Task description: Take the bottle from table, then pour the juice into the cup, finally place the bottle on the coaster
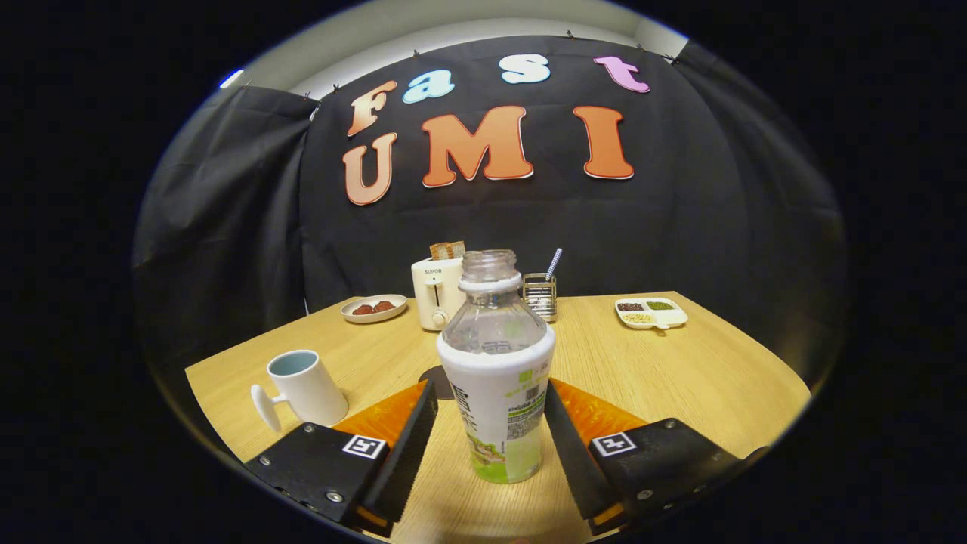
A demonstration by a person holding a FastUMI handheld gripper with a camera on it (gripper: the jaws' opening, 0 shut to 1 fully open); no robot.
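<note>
While the wooden table [680, 378] carries a scatter of breakfast things, the scene reads from the left with a white ceramic mug [306, 387], tilted slightly, its curved handle pointing left and its pale blue inside showing. Behind it, near the black cloth wall, sits a shallow oval dish [373, 308] with dark red pieces on it, and just beside that a cream toaster [437, 292] with rounded corners and two browned slices of toast [447, 249] standing up from its slots. In the middle stands the plastic bottle [495, 370], upright and uncapped, its clear ribbed neck and shoulder rising above a white and green shrink label that wraps the lower body. A dark round coaster [439, 380] lies flat on the table just behind the bottle's left side, partly hidden by it. The gripper [491, 431] has its two fingers spread on either side of the bottle, close to the label; I cannot tell whether either one touches it. Behind the bottle's right shoulder is a small wire-mesh holder [540, 295] with a striped straw [554, 264] leaning out. Farther right lies a white divided tray [651, 313] holding small portions of grains or beans.
</note>
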